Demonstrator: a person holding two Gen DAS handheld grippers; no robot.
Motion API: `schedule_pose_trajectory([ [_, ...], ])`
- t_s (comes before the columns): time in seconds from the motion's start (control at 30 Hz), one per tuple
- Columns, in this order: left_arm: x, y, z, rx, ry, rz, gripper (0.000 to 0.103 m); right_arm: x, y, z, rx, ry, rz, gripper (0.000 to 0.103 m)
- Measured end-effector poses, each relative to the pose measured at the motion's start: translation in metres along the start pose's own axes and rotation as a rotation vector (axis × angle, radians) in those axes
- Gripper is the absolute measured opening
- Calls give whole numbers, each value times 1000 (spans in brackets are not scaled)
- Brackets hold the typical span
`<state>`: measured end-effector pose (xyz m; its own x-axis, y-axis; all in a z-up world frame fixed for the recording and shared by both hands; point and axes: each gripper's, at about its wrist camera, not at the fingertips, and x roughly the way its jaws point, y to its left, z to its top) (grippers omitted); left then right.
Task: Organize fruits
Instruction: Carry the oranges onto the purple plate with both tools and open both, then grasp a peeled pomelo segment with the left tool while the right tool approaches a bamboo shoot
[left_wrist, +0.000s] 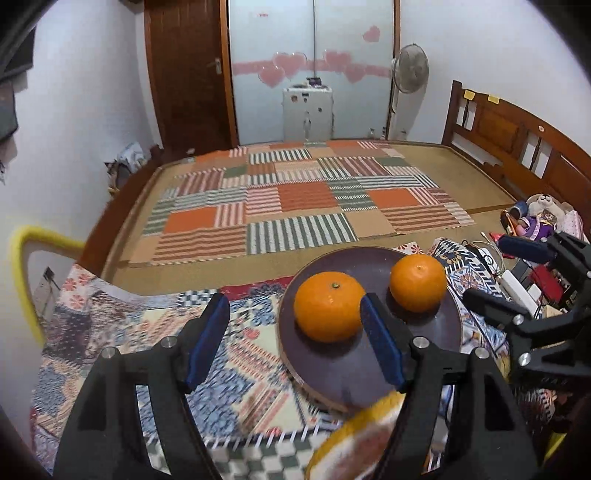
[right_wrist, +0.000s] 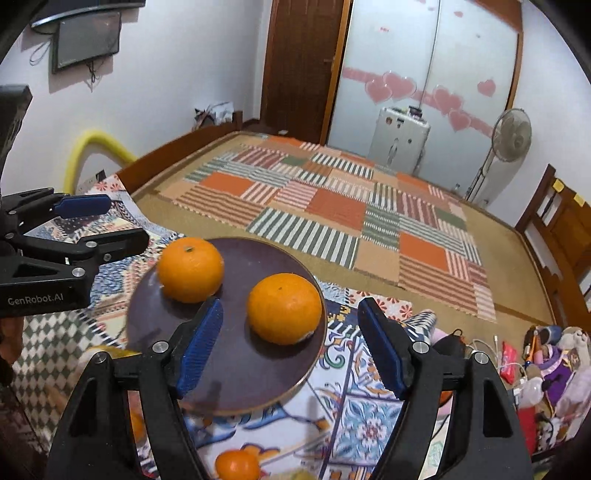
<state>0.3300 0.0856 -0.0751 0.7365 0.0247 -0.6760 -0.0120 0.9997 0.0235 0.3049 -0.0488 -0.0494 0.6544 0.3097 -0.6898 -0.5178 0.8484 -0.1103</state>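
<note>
On the left side the left gripper (left_wrist: 295, 339), black with blue ribbed pads, has its jaws apart, and nothing is between them; below it is only the patchwork quilt with floral and check patterns (left_wrist: 155, 325). Its right finger (left_wrist: 380, 343) stands in front of the dark round plate with a pale wooden edge (left_wrist: 347, 373). This plate lies on the quilt. On the plate are two round orange mandarins, side by side and not touching each other. The left mandarin (left_wrist: 328, 305) shows a small green stem on top. The right mandarin (left_wrist: 418, 282) sits nearer to the far rim. No pad touches these fruits.

To the right of the plate is the right gripper (right_wrist: 291, 347), of the same kind. Its jaws are also apart and hold nothing; in its own view the right mandarin (right_wrist: 284, 308) appears between the two blue pads but further away, resting on the plate (right_wrist: 236, 373). A third small mandarin (right_wrist: 236, 465) lies on the quilt close to this camera. Behind all is a bed with a striped patchwork mat (left_wrist: 295, 199).
</note>
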Motion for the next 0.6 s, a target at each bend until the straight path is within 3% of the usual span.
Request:
schedule_pose_trajectory([
  [0.13,-37,0,-12,16,-52,28,73,-24,6,-8,8,-33,15,73],
  [0.33,-81,1,-36,-2,-90,1,81,-58,20,-24,20,-77,43,73],
  [0.6,-97,2,-85,-18,-43,-29,82,-80,39,-61,28,-102,44,81],
])
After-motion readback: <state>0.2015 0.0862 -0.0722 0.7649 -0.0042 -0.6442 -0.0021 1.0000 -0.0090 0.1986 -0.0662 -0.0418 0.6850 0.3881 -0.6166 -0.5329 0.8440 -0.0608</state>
